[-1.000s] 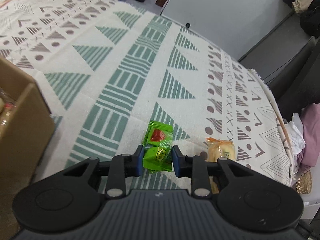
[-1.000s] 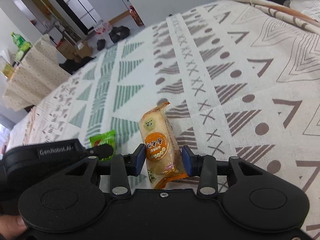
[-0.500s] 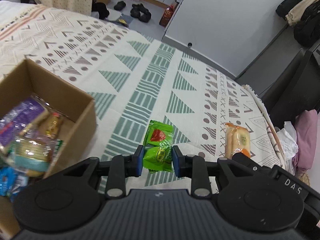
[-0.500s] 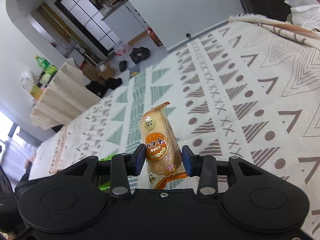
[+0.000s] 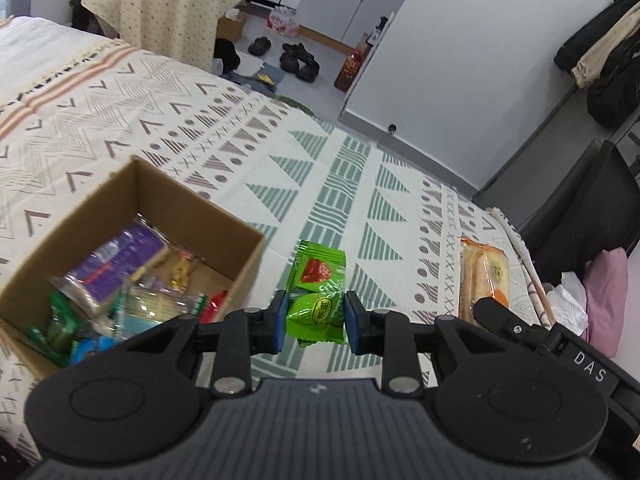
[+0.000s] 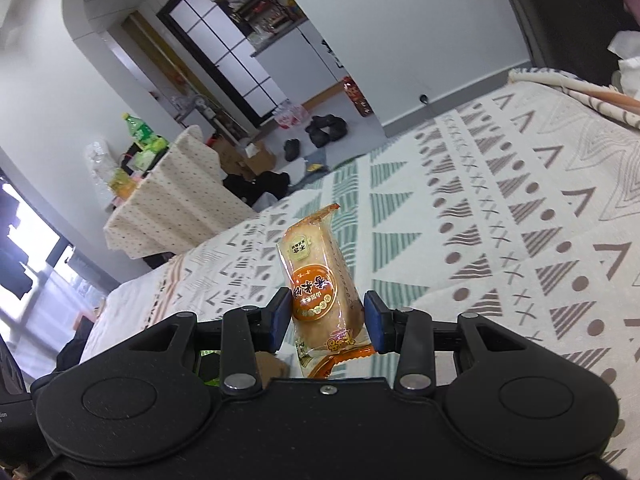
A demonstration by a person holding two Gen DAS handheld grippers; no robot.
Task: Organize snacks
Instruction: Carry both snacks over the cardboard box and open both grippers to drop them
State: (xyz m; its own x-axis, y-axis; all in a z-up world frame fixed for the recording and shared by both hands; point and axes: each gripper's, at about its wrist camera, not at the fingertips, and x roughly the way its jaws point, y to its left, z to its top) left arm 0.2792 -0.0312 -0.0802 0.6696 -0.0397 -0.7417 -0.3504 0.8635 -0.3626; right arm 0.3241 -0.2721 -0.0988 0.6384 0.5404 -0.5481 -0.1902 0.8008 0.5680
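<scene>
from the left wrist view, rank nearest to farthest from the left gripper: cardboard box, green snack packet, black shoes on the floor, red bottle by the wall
1. green snack packet, clamped in the left gripper.
2. cardboard box, just to its left on the patterned cloth.
3. and 4. black shoes and red bottle, both far off on the floor beyond the cloth; too close to call.

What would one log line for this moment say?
left hand-held gripper: shut on green packet | right hand-held gripper: shut on orange packet | box: part-filled
</scene>
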